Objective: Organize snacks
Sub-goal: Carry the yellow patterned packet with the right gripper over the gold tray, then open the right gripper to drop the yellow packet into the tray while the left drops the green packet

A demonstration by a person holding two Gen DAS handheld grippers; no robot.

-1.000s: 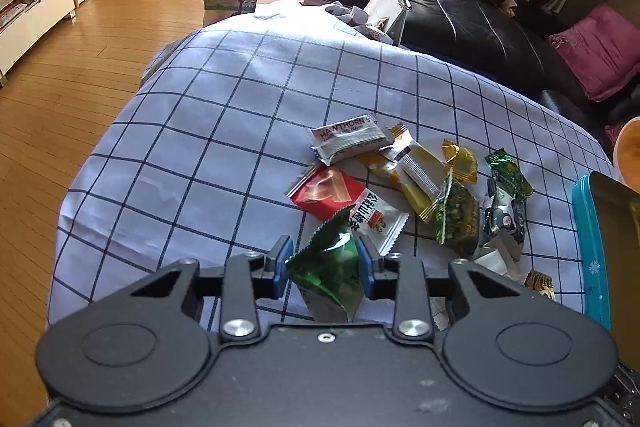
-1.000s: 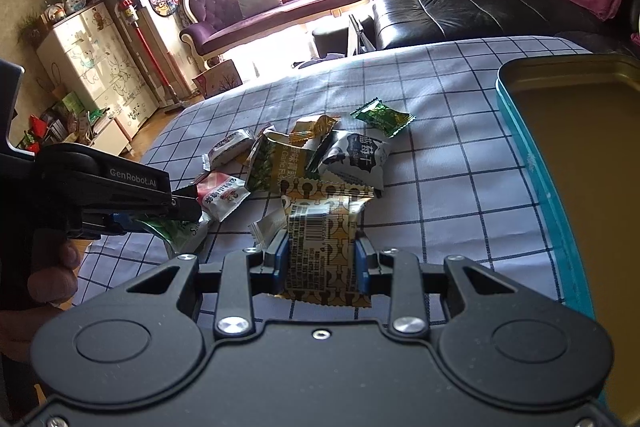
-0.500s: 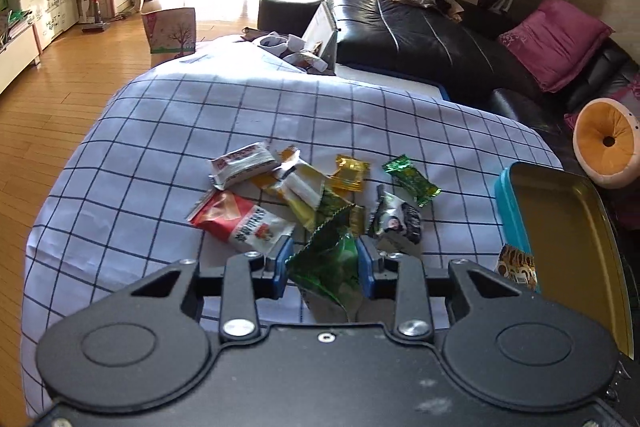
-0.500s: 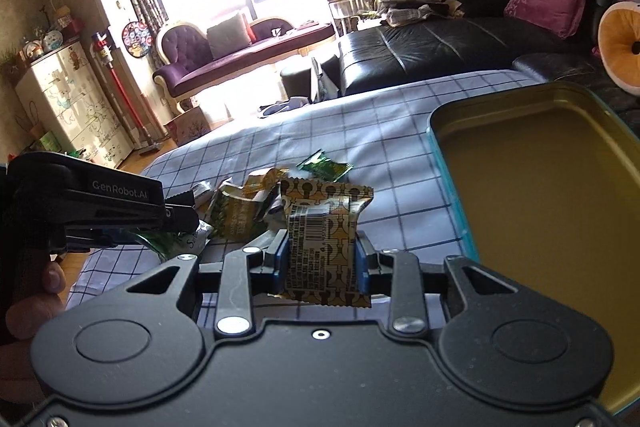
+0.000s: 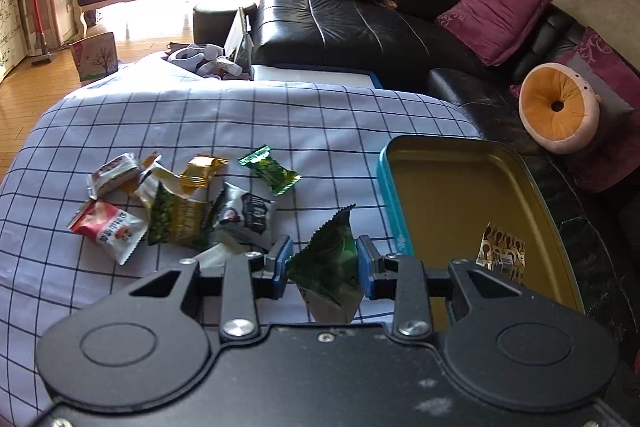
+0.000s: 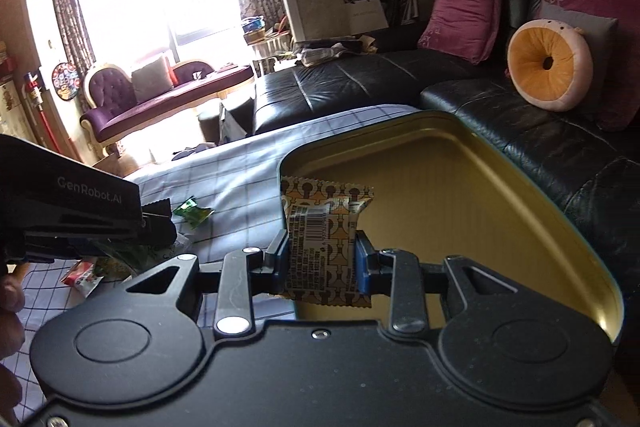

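My left gripper (image 5: 322,265) is shut on a green snack packet (image 5: 326,263), held above the checked cloth just left of the tin. The blue tin (image 5: 394,203) with a gold inside lies open at the right. My right gripper (image 6: 322,259) is shut on an orange patterned snack packet (image 6: 320,231) and holds it over the tin's (image 6: 520,211) near left part. That packet also shows in the left wrist view (image 5: 500,253). A pile of snack packets (image 5: 180,203) lies on the cloth to the left. The left gripper's body (image 6: 80,211) shows at the left of the right wrist view.
A checked cloth (image 5: 280,123) covers the table. A black leather sofa (image 5: 360,35) with pink cushions and a round orange cushion (image 5: 558,107) stands behind and to the right. A green sweet (image 5: 270,175) lies apart from the pile.
Both grippers have moved right with their packets. The right gripper's packet is now over the tin. The left gripper has come close to the tin's left edge.
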